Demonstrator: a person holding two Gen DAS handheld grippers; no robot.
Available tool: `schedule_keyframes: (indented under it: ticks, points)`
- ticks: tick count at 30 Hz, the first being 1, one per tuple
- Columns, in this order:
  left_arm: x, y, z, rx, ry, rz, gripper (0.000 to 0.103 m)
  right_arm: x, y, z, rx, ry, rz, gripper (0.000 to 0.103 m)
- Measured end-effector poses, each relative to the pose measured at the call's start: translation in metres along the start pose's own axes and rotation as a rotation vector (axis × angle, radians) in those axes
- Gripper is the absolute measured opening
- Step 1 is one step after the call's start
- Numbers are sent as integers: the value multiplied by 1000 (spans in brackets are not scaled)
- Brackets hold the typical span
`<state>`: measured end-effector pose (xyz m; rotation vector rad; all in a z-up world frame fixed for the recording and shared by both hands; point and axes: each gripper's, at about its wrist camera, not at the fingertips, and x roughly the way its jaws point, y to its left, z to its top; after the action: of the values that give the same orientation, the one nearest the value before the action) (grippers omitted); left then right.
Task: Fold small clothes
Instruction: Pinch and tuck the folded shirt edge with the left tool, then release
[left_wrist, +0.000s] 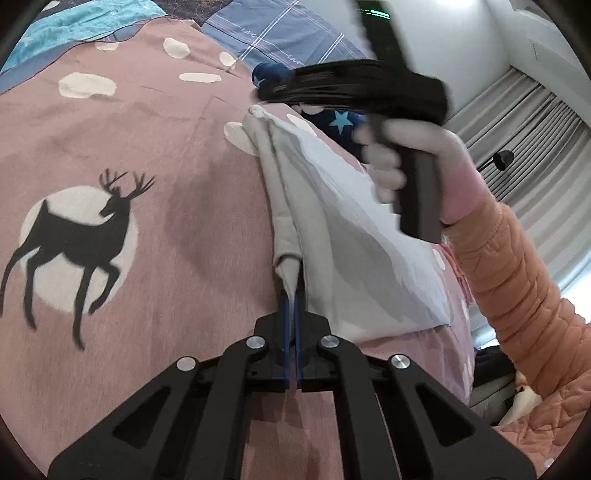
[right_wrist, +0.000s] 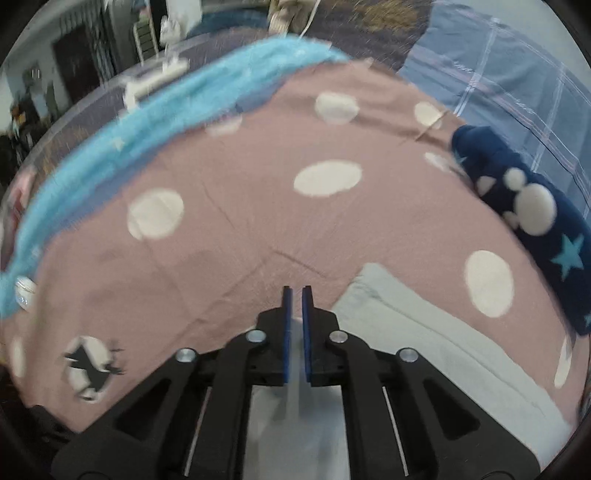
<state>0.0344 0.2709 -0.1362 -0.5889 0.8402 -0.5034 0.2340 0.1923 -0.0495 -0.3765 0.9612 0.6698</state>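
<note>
Holding: the left gripper (left_wrist: 293, 295) was closed on a corner of the grey garment (left_wrist: 314, 206), its blue pads pressed on the cloth.
Garment place: the grey garment hung lifted above the pink bedsheet (left_wrist: 147, 155), stretched from the left gripper to the right gripper (right_wrist: 296, 295).
Right gripper: its blue fingers (right_wrist: 287, 332) stood almost together, with pale cloth blurred between them; it seemed to pinch the garment.
Right hand (left_wrist: 417, 162): gloved, it held the tool's handle, above the garment.
Navy cloth (right_wrist: 532, 214): with stars and white spots, it lay beyond the garment, at the sheet's far edge.
Deer print (left_wrist: 77, 243): on the sheet, left of the garment.
</note>
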Motion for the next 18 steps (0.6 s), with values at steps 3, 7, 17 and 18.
schedule_keyframes:
  ticks: [3, 7, 17, 18]
  points:
    - [-15, 7, -4, -26, -22, -10, 2, -34, -14, -11, -3, -44, -35, 32]
    - [-38, 3, -4, -27, -103, -13, 12, -43, -33, -39, 16, 12, -20, 32]
    - [-1, -23, -10, 68, -9, 56, 8, -2, -24, -55, 79, 16, 39, 34]
    - [-6, -19, -11, 45, -14, 51, 8, -11, -28, -60, 107, 6, 74, 34]
